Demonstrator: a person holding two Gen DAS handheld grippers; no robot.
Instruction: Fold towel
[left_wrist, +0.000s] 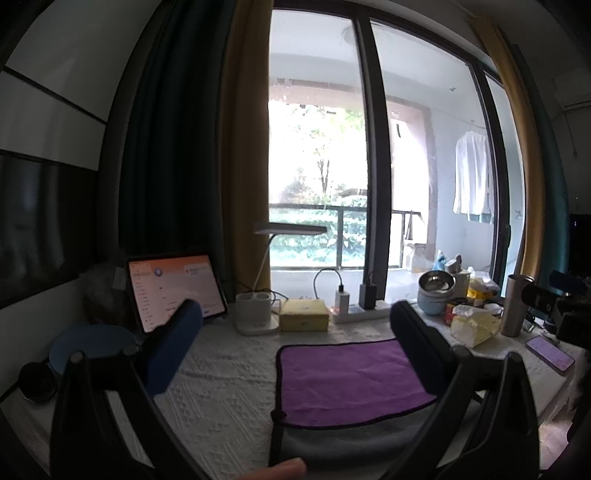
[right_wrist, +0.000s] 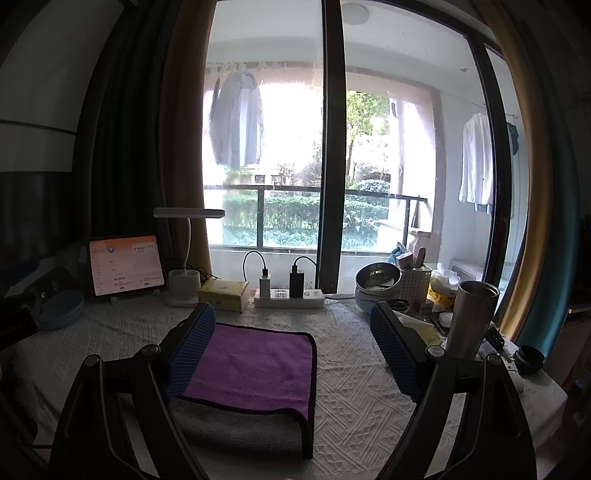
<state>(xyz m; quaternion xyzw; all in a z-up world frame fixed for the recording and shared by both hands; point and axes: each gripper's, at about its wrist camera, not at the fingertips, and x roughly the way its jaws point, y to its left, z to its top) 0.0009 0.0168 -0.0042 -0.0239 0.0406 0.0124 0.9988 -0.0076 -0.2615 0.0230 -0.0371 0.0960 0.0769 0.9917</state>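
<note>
A purple towel (left_wrist: 347, 380) with a dark hem and grey underside lies on the white textured tablecloth (left_wrist: 229, 373), partly folded so a grey band shows along its near edge. It also shows in the right wrist view (right_wrist: 255, 365). My left gripper (left_wrist: 295, 314) is open and empty, held above the table, with its right finger over the towel's right side. My right gripper (right_wrist: 293, 314) is open and empty, its left finger over the towel's left edge.
Along the back stand a lit tablet (left_wrist: 173, 288), a white desk lamp (left_wrist: 258, 314), a yellow tissue box (left_wrist: 303, 314), a power strip with chargers (right_wrist: 290, 295), stacked bowls (right_wrist: 376, 284) and a steel tumbler (right_wrist: 471, 317). A phone (left_wrist: 549, 354) lies at right, a blue dish (right_wrist: 61, 308) at left.
</note>
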